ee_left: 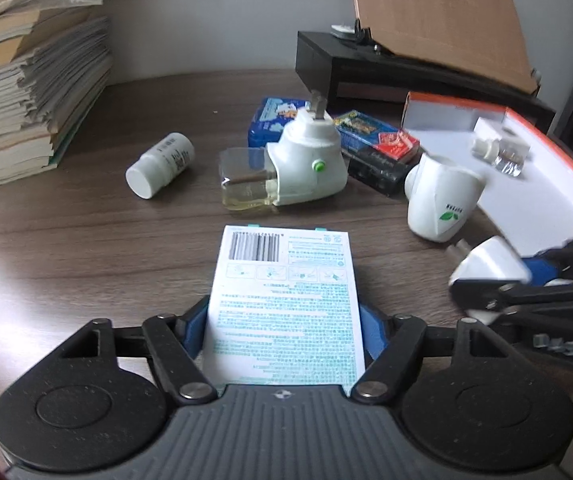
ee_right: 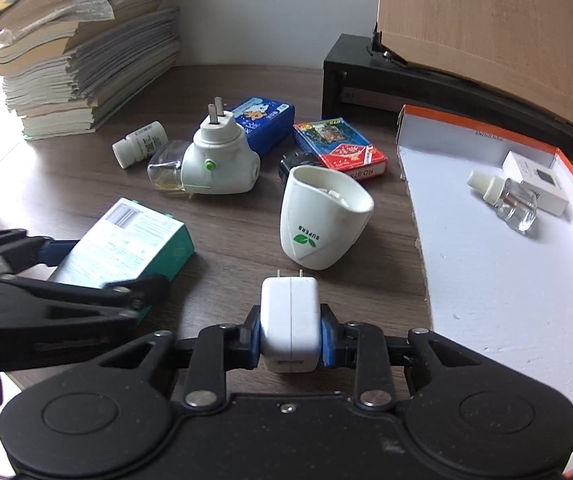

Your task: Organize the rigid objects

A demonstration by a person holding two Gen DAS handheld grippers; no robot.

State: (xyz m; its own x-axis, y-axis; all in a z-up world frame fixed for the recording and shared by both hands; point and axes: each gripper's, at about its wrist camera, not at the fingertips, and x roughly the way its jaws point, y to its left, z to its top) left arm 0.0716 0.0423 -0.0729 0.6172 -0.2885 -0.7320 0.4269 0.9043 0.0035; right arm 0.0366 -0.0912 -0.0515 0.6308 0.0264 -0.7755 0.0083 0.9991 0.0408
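Only from the right wrist: green side (ee_right: 174,250) of the box (ee_right: 122,236).

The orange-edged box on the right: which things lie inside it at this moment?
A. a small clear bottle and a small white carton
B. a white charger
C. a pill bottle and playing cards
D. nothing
A: inside the orange-edged box lie only a small clear bottle and a small white carton.

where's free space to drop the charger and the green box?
Orange-edged tray: bare white floor in its near half; only a clear bottle and small white box sit at the far end. Bare desk also lies between the paper stack and the pill bottle. Desk centre is crowded.
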